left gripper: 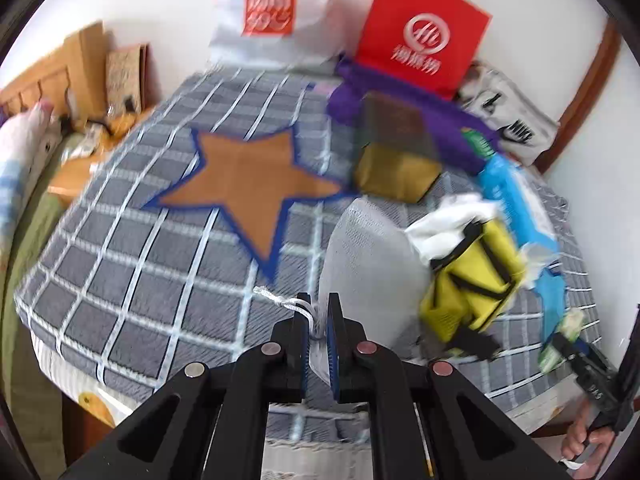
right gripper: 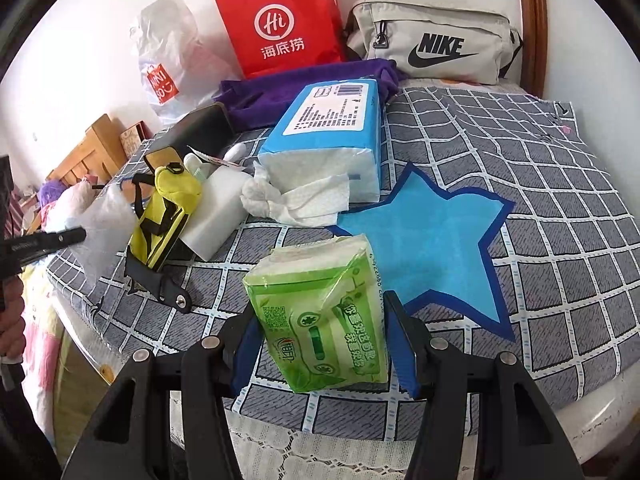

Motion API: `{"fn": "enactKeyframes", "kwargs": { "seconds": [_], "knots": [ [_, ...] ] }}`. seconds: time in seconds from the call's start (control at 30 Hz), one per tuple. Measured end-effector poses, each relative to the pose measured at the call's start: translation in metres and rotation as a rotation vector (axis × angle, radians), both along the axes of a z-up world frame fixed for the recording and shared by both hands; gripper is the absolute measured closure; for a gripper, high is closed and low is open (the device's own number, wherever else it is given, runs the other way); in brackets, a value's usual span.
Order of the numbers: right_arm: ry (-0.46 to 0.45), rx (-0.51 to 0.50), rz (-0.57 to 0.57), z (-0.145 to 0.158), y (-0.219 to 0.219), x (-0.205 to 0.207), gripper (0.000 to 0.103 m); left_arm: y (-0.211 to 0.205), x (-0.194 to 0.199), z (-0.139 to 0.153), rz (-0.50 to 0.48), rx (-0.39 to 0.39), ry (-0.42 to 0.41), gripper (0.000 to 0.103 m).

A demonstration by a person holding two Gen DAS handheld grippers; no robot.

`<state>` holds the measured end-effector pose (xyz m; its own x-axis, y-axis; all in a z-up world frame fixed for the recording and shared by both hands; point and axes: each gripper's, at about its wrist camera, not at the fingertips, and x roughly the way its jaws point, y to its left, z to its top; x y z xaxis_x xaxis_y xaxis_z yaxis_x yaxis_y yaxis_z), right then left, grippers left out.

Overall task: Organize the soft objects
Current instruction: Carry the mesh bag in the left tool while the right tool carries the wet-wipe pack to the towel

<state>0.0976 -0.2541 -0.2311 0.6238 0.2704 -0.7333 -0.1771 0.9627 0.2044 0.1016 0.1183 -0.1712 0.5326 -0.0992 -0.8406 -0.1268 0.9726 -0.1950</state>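
In the left wrist view my left gripper is shut on the drawstring neck of a white mesh pouch, which lies on the grey plaid cloth to the right of an orange star patch. A yellow pouch, crumpled white tissue and a blue tissue pack lie just right of it. In the right wrist view my right gripper is shut on a green tissue pack, held tilted beside a blue star patch. The left gripper's fingers show at that view's left edge against the white pouch.
At the back stand a red paper bag, a white plastic bag, a grey Nike bag and a purple cloth. A dark box and a white block sit by the yellow pouch. A wooden headboard is at left.
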Motion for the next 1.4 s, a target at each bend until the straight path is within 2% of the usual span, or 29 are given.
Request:
{"fn": "enactKeyframes", "kwargs": {
  "seconds": [0.1,0.13,0.23,0.33,0.37,0.47,0.57,0.7,0.73,0.8,0.87,0.97,1.1,1.4],
  "knots": [
    [0.001,-0.007,0.0,0.0,0.001,0.001,0.047,0.003,0.0,-0.015,-0.01,-0.001,0.045,0.093],
    [0.002,-0.009,0.0,0.0,0.001,0.001,0.047,0.002,0.001,-0.018,-0.023,0.004,0.054,0.086],
    [0.005,-0.016,0.006,0.001,0.001,0.002,0.047,-0.006,0.004,-0.021,-0.052,0.027,0.057,0.044],
    [0.01,-0.025,0.01,0.0,0.002,0.004,0.047,-0.017,0.007,-0.02,-0.116,0.04,0.01,0.039],
    [0.012,-0.028,0.009,0.0,0.003,0.005,0.047,-0.023,0.009,-0.022,-0.137,0.047,0.015,0.036],
    [0.022,-0.029,0.008,0.001,0.003,0.007,0.047,-0.039,0.016,-0.031,-0.189,0.112,0.033,0.036],
    [0.01,-0.03,0.008,0.009,0.002,0.007,0.047,-0.052,0.017,-0.036,-0.218,0.183,0.022,0.027],
    [-0.013,-0.028,0.009,0.025,0.0,0.008,0.047,-0.059,0.022,-0.037,-0.211,0.213,-0.001,0.027],
    [-0.018,-0.029,0.009,0.029,0.0,0.008,0.047,-0.058,0.022,-0.037,-0.208,0.214,-0.005,0.03],
    [-0.029,-0.04,0.009,0.036,0.001,0.01,0.047,-0.058,0.024,-0.034,-0.202,0.218,-0.027,0.048],
    [-0.036,-0.051,0.012,0.042,0.003,0.012,0.047,-0.052,0.028,-0.032,-0.177,0.199,-0.029,0.072],
    [-0.039,-0.064,0.021,0.048,0.006,0.015,0.047,-0.037,0.034,-0.03,-0.149,0.126,-0.02,0.092],
    [-0.036,-0.069,0.033,0.052,0.012,0.021,0.047,-0.021,0.037,-0.029,-0.12,0.037,-0.008,0.095],
    [-0.047,-0.073,0.035,0.068,0.014,0.039,0.047,-0.011,0.039,0.005,-0.077,0.041,-0.067,0.095]
  ]
}}
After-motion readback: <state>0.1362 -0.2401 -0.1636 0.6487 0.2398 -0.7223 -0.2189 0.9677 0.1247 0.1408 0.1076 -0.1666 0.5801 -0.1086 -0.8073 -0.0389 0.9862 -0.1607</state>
